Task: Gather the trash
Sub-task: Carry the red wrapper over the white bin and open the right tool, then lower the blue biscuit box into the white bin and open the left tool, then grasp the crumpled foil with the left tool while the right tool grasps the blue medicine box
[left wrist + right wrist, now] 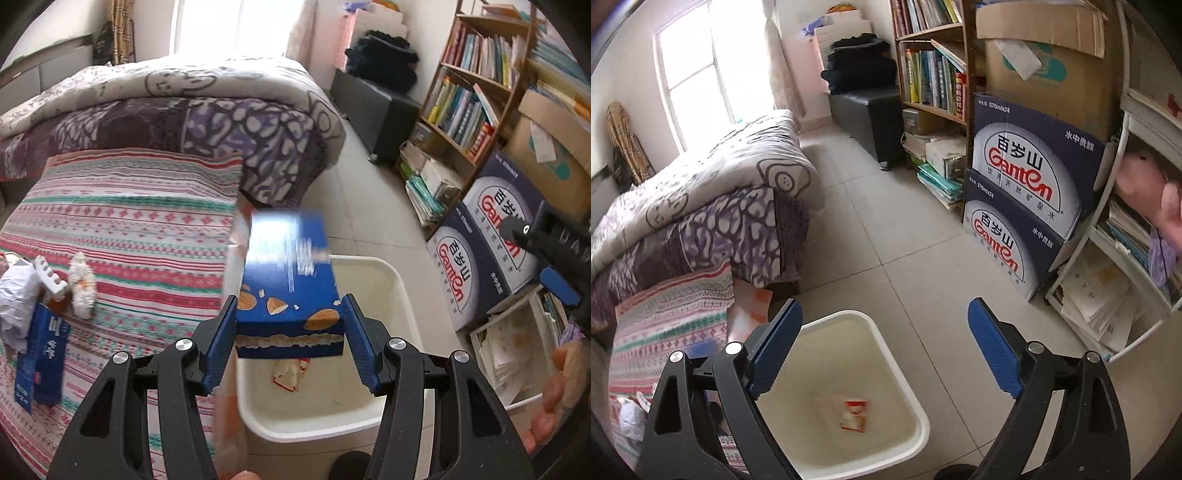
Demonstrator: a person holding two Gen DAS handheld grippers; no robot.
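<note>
- Left gripper (290,325) clamps the blue almond box (290,291) above the white bin (400,291).
- Right gripper (884,354) gapes wide, holding nothing.
- 1 wrapper (854,412) binned; blue carton (40,354) and crumpled paper (16,299) wait on the bed at 9 o'clock.

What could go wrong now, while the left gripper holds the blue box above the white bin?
The left gripper pinches only the near end of the blue cardboard almond box, so the box may tilt or slip. The box hangs near the bed-side rim of the white plastic trash bin; released here, it could catch that rim. The open right gripper hovers over the bin and might block the drop.
</note>
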